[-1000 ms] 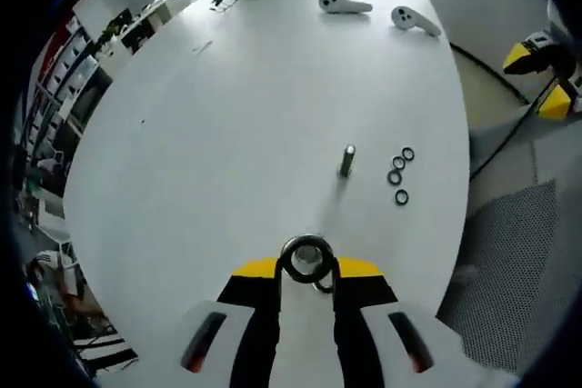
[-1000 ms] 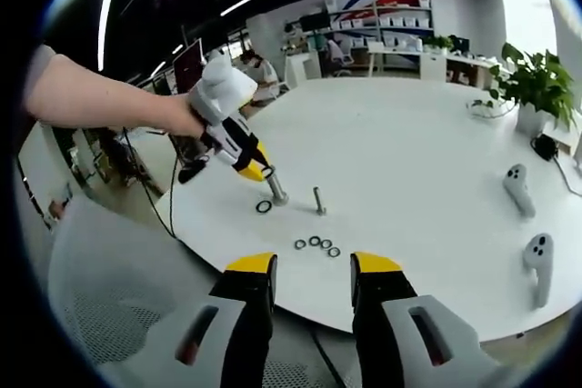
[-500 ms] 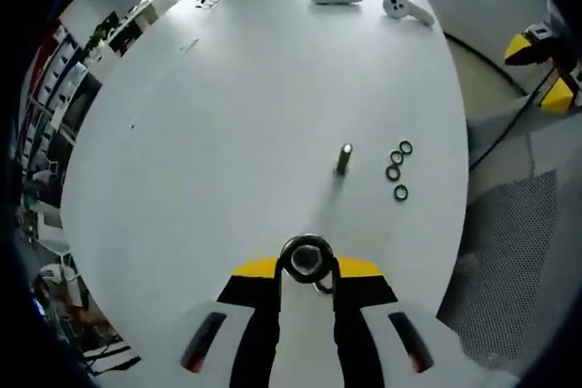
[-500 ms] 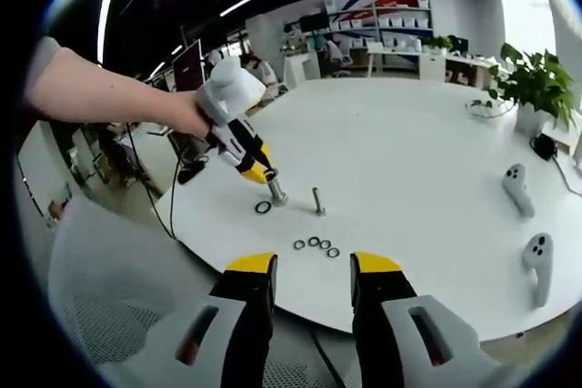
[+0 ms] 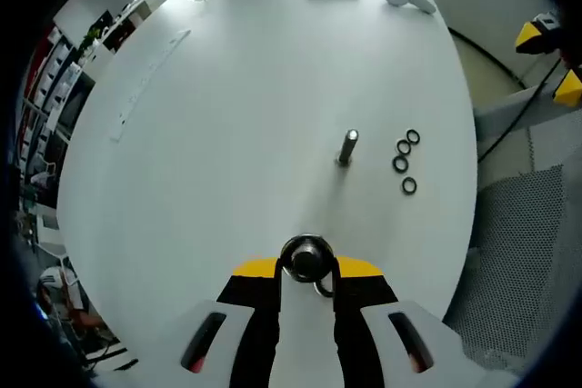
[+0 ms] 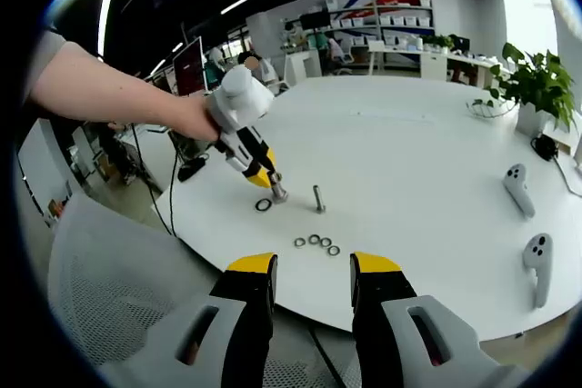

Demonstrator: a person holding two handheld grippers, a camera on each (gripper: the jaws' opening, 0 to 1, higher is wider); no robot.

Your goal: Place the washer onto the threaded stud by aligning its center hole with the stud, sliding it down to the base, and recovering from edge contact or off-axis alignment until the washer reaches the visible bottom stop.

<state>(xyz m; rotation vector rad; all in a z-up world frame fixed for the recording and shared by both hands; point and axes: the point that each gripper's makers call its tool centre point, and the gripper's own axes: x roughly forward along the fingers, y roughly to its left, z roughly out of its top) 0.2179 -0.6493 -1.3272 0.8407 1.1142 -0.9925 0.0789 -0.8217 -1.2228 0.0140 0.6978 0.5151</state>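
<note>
Washer (image 5: pixel 306 257) lies flat atop an upright stud (image 6: pixel 278 192), pinched by the left hand-held gripper (image 5: pixel 306 272); right hand-held gripper (image 6: pixel 312 272) gapes wide.

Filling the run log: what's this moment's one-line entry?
left tool: shut on washer, over stud | right tool: open, idle | loose washers on table

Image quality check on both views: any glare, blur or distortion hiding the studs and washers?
Left gripper view: strong fisheye bend, white table bright but not blown out; the free stud and loose washers read sharp, with faint shadows. Right gripper view: ceiling light strips flare along the top, the washers are tiny, the left tongs slightly soft.
</note>
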